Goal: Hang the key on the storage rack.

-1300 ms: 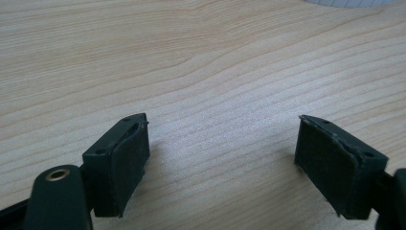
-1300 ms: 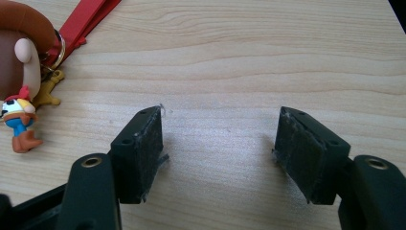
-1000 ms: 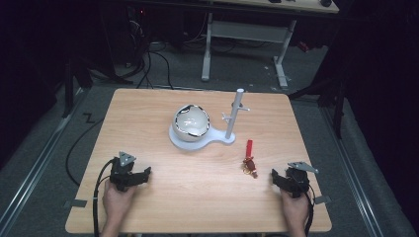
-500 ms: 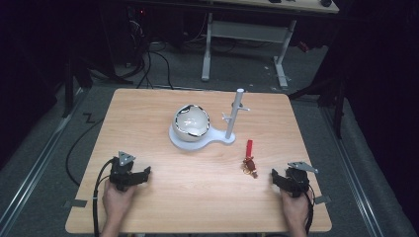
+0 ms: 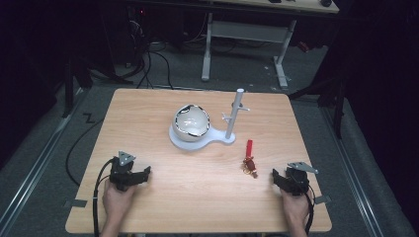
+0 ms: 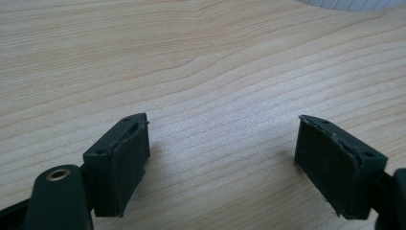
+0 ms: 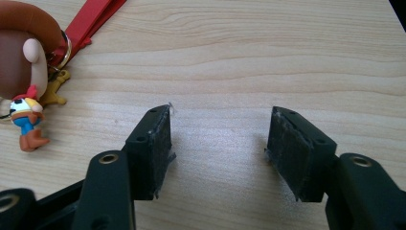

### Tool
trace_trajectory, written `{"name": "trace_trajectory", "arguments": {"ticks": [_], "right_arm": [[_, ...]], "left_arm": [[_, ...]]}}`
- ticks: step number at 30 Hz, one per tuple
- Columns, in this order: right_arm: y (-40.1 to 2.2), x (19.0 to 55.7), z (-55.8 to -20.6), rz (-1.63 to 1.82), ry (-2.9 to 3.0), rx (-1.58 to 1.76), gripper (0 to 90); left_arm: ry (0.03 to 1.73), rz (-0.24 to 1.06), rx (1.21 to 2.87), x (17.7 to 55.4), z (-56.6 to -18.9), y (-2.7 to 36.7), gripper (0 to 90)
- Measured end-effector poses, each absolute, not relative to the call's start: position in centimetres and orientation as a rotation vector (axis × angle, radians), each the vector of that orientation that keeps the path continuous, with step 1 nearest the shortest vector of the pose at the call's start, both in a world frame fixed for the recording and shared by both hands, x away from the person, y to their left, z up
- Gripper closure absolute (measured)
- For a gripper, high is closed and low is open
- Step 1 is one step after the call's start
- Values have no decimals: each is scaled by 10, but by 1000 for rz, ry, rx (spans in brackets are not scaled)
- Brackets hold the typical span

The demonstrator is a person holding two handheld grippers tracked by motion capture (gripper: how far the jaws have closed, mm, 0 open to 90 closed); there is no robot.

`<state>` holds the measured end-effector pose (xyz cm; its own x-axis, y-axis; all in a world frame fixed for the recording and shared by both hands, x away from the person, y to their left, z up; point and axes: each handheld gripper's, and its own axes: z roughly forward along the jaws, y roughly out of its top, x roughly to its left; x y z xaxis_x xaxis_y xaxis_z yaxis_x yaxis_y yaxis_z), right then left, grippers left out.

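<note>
Wooden table [image 5: 197, 197] lay under my left gripper [image 5: 140, 175] and right gripper [image 5: 279, 178], both spread apart, holding nothing, keychain [image 5: 249, 161] nearby.

two bare forearms, no sleeves showing. each hand carries a black hand-held gripper, left [image 5: 129, 174] and right [image 5: 290, 180], with a grey three-cornered plate on top and a black cable trailing back. up close, the left hand-held gripper [image 6: 225, 163] and right [image 7: 219, 153] have blocky black jaws, worn dark pads, small screw holes and brass-ringed pivots.
</note>
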<state>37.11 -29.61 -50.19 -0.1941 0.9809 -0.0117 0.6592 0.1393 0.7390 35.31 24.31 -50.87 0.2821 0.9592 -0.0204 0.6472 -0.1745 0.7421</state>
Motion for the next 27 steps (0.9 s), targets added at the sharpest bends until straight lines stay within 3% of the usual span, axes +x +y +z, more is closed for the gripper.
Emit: {"name": "trace_trajectory", "arguments": {"ticks": [27], "right_arm": [[-289, 354, -487, 1020, 1935, 1507, 465]], "left_arm": [[1440, 623, 1911, 353, -509, 242, 199]]}}
